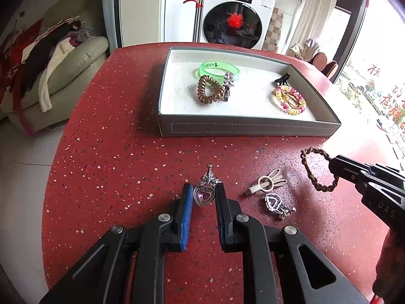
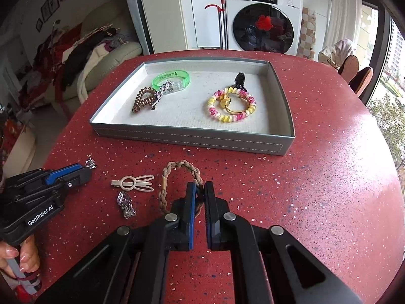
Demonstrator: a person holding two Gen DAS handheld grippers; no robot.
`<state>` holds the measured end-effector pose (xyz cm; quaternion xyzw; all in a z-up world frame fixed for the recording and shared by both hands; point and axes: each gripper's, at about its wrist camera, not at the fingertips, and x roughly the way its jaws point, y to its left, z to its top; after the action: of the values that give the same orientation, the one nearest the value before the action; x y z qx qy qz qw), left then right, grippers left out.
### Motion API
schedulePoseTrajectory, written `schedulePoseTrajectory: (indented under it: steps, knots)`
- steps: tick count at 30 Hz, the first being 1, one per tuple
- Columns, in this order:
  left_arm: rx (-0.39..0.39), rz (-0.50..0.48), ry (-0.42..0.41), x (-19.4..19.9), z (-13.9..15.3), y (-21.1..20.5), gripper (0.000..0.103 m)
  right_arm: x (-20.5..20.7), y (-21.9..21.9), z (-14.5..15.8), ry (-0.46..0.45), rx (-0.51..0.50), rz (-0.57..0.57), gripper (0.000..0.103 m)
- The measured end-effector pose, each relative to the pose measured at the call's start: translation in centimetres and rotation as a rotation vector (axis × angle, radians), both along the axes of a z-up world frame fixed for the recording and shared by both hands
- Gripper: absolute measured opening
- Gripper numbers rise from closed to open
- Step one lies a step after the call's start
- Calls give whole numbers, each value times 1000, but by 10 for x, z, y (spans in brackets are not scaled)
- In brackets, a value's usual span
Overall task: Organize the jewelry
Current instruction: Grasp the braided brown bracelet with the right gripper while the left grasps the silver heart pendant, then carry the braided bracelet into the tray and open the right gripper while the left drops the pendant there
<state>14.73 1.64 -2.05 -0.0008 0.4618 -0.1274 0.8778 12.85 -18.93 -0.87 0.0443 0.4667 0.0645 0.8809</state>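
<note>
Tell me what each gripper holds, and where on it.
Left gripper pinches the heart earring across its heart pendant. Right gripper clamps the braided bracelet on one side of its loop.

Daylight came in from the big window (image 1: pixel 379 81) on the right and made it glary white. The red table (image 1: pixel 114 164) looked bright and sharp. Edges bent round, and corners went dark.

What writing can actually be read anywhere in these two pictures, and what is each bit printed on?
"GenRobot.AI": white letters on the side of the left gripper.
"DAS": faint letters on the body of the right gripper; possibly cut off.
"Panasonic", probably: small brand name on the washing machine; its panel markings are too small to read.
Green bangle in the tray: dark characters, too blurred.
Window: red Chinese characters, not legible.
</note>
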Motion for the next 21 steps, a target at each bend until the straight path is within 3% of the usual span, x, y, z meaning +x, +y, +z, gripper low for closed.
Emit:
schedulePoseTrajectory:
  steps: [11, 21]
  knots:
    - [-8, -25, -50, 0, 27, 5, 36, -4, -13, 24, -39, 52, -10, 7]
    - [-35, -43, -99, 23, 52, 3, 36, 20, -20, 43, -68, 56, -18, 7]
